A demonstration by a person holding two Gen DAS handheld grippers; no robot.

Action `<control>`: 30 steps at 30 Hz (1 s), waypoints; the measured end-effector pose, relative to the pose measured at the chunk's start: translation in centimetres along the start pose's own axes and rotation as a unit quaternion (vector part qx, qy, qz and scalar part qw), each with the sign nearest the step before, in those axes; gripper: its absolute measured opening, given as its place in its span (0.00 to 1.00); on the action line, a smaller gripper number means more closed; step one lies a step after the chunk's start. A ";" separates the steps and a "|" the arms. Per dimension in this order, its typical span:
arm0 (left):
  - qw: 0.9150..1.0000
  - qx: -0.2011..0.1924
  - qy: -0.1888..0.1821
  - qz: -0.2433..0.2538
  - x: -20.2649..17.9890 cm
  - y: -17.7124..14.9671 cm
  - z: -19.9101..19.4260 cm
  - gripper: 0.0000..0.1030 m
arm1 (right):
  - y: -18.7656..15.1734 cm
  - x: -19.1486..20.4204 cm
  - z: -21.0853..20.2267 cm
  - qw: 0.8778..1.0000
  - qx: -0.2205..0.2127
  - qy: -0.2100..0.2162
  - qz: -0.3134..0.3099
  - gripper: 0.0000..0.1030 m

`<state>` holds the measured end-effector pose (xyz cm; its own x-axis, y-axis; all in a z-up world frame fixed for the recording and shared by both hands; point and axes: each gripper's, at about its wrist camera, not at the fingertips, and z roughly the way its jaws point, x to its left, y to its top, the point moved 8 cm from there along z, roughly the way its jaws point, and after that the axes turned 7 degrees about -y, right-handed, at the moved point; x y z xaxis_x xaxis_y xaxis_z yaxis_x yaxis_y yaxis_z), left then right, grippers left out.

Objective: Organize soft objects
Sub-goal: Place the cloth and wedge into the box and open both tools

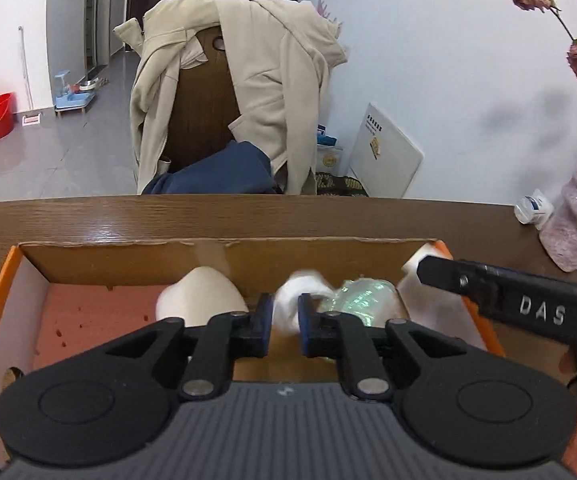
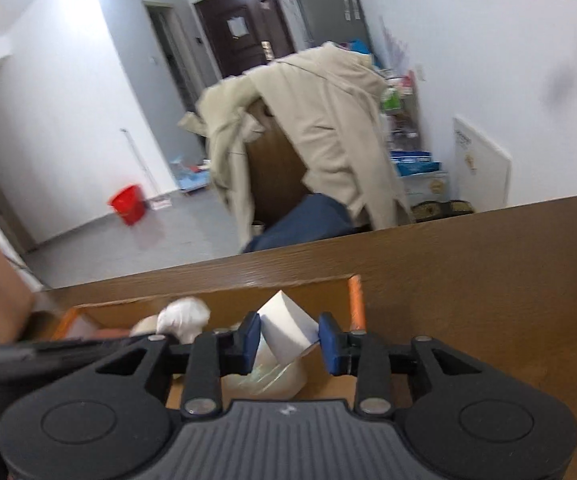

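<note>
The brown wooden desk (image 1: 128,220) carries an open cardboard box (image 1: 128,260) with orange edges. A pink foam sheet (image 1: 96,312) lies in the box on its left side. Beside it sit a cream rounded soft piece (image 1: 204,296), a white fluffy wad (image 1: 292,292), a clear crinkled plastic bundle (image 1: 364,292) and a white folded piece (image 2: 284,328) at the right end. The left tool (image 1: 284,328) hangs over the box with its blue pads slightly apart, the wad blurred between them; whether they press it I cannot tell. The right tool (image 2: 288,340) stands spread, its pads flanking the white folded piece, one corner touching the right pad.
</note>
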<state>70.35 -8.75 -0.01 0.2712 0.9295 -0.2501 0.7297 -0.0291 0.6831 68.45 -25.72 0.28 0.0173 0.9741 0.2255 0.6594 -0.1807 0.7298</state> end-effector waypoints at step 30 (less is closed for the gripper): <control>0.974 -0.196 0.071 0.087 -3.6 -23.8 -36.9 1.00 | -16.3 0.1 -31.5 0.978 -0.142 0.060 -0.142 0.83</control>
<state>28.84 2.18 9.89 0.2603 0.9651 -0.0284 0.3772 -0.0746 0.9231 34.06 -26.96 8.78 -0.2349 0.9708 0.0494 0.3887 0.0473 0.9201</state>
